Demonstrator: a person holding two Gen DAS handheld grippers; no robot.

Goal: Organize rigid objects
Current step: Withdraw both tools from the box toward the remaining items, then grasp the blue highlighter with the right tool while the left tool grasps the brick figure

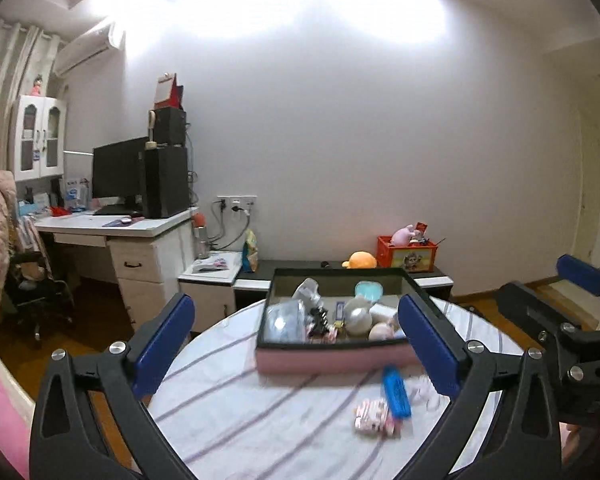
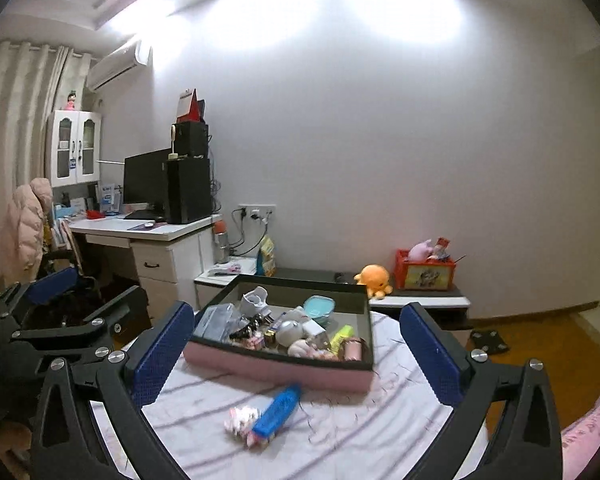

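A pink box with a dark rim (image 1: 332, 360) (image 2: 276, 368) stands on the round table with a striped cloth (image 1: 236, 408) (image 2: 360, 432), filled with several small items. In front of the box lie a blue rectangular case (image 1: 396, 390) (image 2: 278, 410) and a small pink-and-white item (image 1: 374, 420) (image 2: 242, 420). My left gripper (image 1: 300, 348) is open and held back from the table, nothing between its blue pads. My right gripper (image 2: 296, 352) is open too and empty. Each gripper also shows at the edge of the other's view, the right gripper (image 1: 560, 300) and the left gripper (image 2: 64, 300).
A low dark cabinet (image 2: 312, 274) stands behind the table with an orange plush (image 2: 374, 278) and a red toy crate (image 2: 424, 270). A white desk (image 1: 140, 232) with a monitor and computer tower is at the left, with a chair (image 1: 32, 280) before it. Wooden floor lies at the right.
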